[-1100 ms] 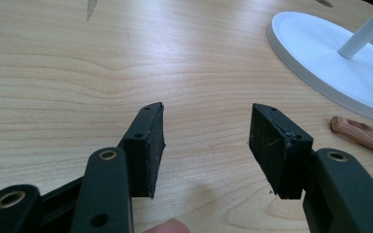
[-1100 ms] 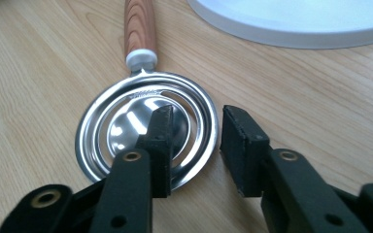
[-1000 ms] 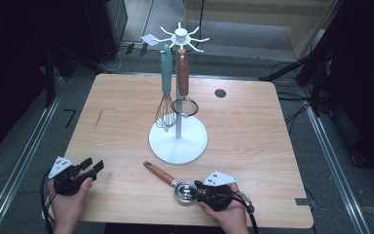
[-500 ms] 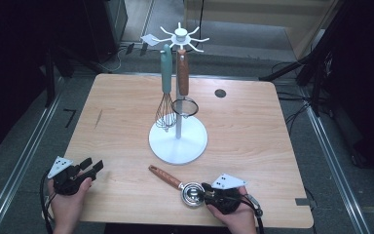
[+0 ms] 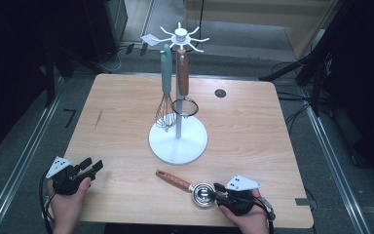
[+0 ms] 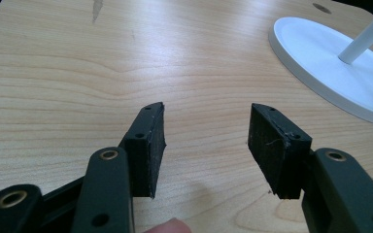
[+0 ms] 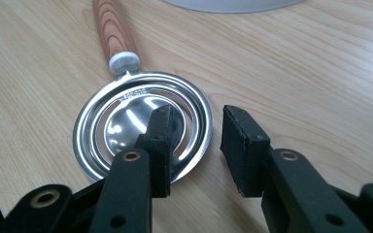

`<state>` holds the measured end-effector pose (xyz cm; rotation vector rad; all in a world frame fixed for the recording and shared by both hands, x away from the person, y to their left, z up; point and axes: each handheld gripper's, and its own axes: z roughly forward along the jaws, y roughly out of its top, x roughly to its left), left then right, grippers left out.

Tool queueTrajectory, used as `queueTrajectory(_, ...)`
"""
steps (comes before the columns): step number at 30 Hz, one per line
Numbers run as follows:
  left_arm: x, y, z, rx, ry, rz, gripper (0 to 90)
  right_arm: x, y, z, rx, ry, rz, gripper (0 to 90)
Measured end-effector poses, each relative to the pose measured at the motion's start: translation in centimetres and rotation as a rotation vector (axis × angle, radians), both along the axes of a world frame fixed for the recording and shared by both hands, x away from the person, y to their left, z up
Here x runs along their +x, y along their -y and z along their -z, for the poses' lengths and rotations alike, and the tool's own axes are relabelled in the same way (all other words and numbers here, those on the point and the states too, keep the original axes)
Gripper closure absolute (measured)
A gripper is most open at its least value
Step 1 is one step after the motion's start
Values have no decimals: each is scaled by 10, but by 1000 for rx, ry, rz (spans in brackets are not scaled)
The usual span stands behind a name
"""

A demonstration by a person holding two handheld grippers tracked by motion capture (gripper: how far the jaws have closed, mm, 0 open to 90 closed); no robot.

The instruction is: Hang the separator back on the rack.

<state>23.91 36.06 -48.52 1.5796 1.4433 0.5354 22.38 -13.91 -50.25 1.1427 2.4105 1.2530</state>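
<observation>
The egg separator (image 5: 195, 187) is seen flat near the bench's (image 5: 253, 126) front edge, with bare wood around it. The right gripper's (image 7: 194, 127) fingers, just opened, straddle its rim without pressing. The left gripper's (image 6: 206, 133) fingers are spread over bare bench.

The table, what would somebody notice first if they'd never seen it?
Probably the white stand in the middle of the table, with a whisk and a small strainer hanging from its top. Next, the shiny round utensil with a wooden handle lying near the front edge, where the right gripper has one jaw over the metal bowl and one outside its rim.
</observation>
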Motion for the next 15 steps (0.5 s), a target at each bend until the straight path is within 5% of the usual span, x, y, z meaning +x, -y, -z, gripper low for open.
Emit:
queueTrajectory(10,0,0,0,-1,1,1,480,-3,19,1,-8,-17,15,647)
queueTrajectory(15,0,0,0,0,-1,-1,474,-7,27,-3,-4,14,20,583)
